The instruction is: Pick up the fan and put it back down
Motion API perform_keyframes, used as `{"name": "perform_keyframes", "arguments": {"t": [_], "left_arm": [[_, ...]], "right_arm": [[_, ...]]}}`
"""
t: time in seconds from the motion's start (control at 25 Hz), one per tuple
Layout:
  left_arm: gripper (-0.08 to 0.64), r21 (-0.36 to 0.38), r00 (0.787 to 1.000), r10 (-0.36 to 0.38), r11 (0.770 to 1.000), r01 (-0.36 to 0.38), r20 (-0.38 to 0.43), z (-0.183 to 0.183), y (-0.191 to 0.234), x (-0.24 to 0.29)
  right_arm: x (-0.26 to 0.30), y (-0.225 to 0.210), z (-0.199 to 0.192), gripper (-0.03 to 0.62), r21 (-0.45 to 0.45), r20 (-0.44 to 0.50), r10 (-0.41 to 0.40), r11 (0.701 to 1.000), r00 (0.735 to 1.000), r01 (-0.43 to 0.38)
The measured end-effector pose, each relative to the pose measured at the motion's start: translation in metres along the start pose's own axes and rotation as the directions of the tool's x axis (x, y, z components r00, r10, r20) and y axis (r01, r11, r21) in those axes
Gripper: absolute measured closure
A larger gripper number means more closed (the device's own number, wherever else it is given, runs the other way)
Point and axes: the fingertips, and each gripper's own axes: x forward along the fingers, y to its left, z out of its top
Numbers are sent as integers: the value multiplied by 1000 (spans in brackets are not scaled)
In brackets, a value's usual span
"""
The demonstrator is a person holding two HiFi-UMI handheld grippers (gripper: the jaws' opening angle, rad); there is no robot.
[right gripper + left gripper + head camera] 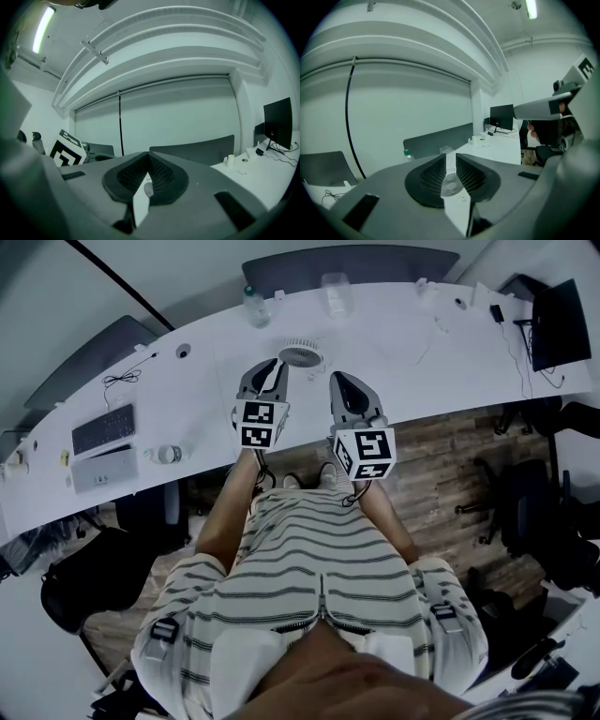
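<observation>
On desk [403, 343] ahead: fan [300, 353] grille-up; left tool [274, 367] slightly parted, empty; right tool [342, 385] closed, empty.

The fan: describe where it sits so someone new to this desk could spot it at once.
On the long white curved desk, look at the middle, just beyond the tip of the left gripper. The fan is the low, round white thing with a radial grille, unlike the taller bottle and clear cup farther back.

White fan [300, 354], striped shorts [314, 563]
</observation>
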Motion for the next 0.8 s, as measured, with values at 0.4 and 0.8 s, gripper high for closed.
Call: {"name": "perform_keyframes", "arguments": {"t": [0.4, 0.8], "left_arm": [[436, 223, 993, -94, 969, 108, -73, -12, -10, 31], [383, 469, 940, -238, 820, 329, -244, -35, -6, 71]], "right_arm": [[-3, -9, 2, 581, 12, 13, -15, 1000, 1000, 15], [-3, -17, 3, 581, 21, 22, -35, 999, 999, 35]]}}
